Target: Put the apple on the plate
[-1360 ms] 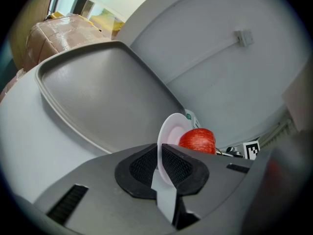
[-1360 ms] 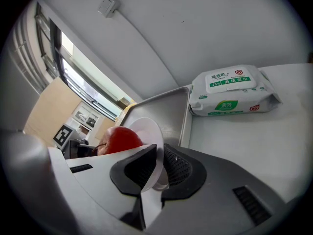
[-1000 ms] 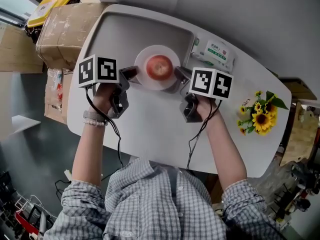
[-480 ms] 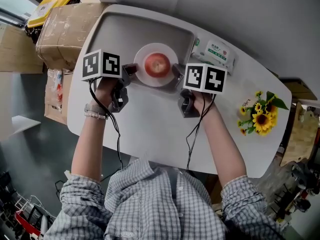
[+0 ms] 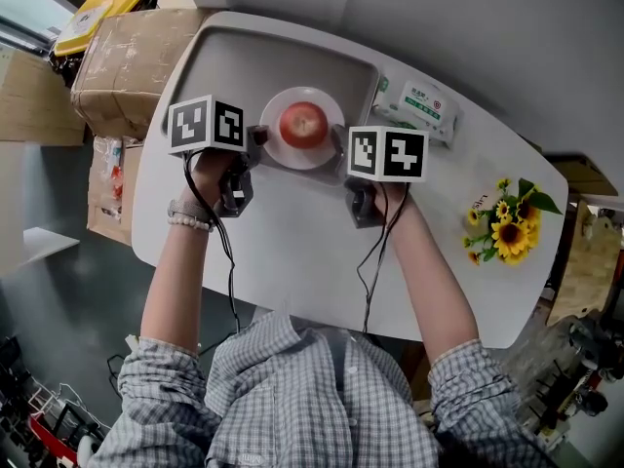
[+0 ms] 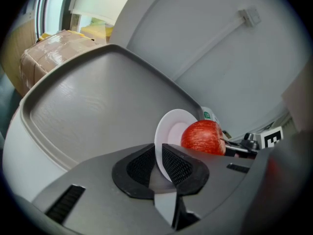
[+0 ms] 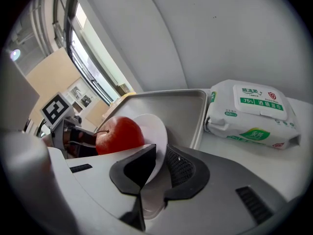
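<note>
— Nearest first: how do the tools stand?
— The left hand-held gripper (image 6: 159, 163) is clamped on the rim of the plate (image 6: 168, 129). The right hand-held gripper (image 7: 160, 168) pinches the opposite rim.
— And the fruit?
— One apple (image 5: 303, 124) sits on that single plate, midway between the two, neither side nearer. Being round, it has no long axis. Beyond lie one grey tray (image 5: 224, 57) and one pack of wipes (image 5: 417, 105).

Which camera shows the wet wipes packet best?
The right gripper view: the wipes packet fills its right side, label legible. The head view shows it small beside the tray; the left gripper view catches only a sliver behind the apple.
</note>
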Demonstrator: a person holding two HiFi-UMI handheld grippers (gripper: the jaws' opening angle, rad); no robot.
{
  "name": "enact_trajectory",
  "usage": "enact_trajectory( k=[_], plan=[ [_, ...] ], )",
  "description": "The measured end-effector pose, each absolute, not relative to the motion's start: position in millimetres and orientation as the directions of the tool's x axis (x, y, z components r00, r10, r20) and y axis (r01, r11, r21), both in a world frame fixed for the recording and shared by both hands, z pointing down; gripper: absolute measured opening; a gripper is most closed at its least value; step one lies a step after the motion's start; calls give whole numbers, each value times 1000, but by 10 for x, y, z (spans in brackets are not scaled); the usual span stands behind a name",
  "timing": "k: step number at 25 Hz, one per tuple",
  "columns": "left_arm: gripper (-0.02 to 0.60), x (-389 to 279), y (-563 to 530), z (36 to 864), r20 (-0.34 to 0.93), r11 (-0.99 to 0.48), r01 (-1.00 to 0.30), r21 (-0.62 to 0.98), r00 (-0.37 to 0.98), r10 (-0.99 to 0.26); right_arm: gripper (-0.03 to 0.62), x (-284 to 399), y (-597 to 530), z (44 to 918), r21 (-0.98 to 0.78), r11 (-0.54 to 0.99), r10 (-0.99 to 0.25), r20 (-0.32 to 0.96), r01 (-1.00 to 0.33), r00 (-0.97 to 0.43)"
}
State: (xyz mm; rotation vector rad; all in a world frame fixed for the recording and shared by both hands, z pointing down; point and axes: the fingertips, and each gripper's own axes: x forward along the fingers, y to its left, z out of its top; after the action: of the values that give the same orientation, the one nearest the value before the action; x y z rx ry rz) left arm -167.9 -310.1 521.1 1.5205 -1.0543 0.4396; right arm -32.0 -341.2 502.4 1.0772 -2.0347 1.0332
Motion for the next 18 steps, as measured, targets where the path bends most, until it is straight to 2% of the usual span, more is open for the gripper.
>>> enact_trajectory(
  k=[6,14,18],
  plan=[
    [36,-1711,-3146,5202,772,73,-821,566,497,-396,55,-333,-3439,5043,-291,395,-406,795,-871,-450],
    [80,-1809,-3172,5093,726,89,-790,607,505,-467,55,-241,-3529,5010,-223,408,-459,788,-885,-410],
    [78,-1873,-3170,4880,658,53,-762,645,519,-546,55,-171,-3560,4872,-238,383,-507,753,-892,-419]
  ],
)
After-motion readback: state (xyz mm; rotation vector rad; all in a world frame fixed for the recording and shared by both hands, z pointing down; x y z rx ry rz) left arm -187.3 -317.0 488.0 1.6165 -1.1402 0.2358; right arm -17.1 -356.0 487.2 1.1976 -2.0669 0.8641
